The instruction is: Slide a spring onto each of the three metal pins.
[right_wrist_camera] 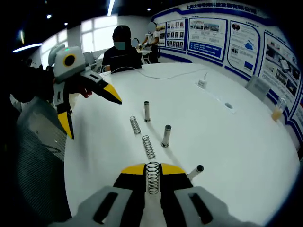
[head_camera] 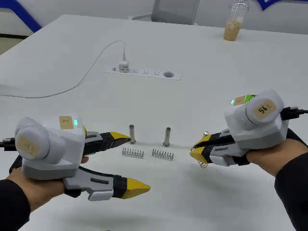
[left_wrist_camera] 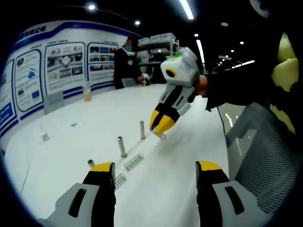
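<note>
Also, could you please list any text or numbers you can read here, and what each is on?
"56": sticker on the right hand-held gripper.
Too blurred to read: sticker on the left hand-held gripper.
Too small to read: wall posters.

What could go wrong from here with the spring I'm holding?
The spring is pinched in the right claw, so it may pop out or bend. The nearest pin sits right beside that claw, so a nudge might topple it.
</note>
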